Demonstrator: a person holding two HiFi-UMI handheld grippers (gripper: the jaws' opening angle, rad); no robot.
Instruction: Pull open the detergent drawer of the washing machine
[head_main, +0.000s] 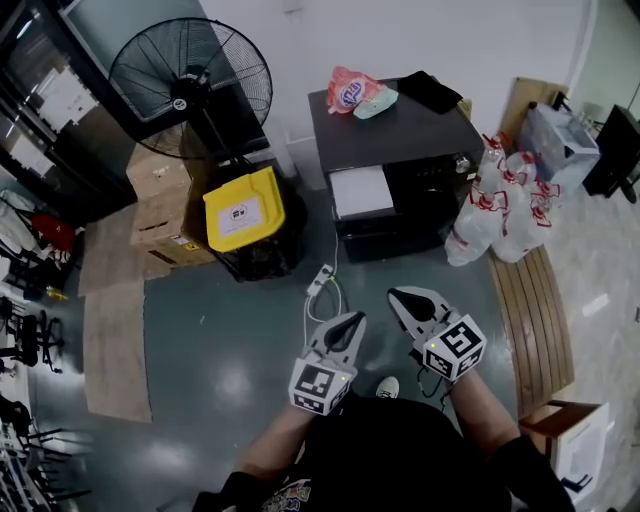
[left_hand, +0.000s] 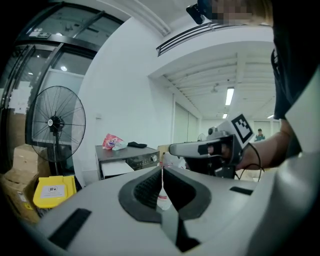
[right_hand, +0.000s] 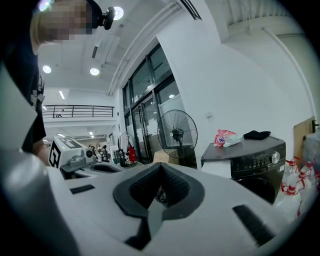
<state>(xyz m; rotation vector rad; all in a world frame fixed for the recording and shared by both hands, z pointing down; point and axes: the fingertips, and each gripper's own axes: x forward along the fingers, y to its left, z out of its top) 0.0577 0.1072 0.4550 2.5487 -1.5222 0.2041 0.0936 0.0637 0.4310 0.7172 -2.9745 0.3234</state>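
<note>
Both my left gripper (head_main: 352, 320) and right gripper (head_main: 398, 298) hang shut and empty close by, while well off at twelve o'clock the white detergent drawer (head_main: 361, 191) of the washing machine (head_main: 400, 130) is, I judge, light, stiff, slick plastic, best pinched at its front lip.

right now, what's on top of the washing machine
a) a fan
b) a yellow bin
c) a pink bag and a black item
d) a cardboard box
c: the head view shows a pink bag and a black item lying on the dark top of the washing machine.
</note>
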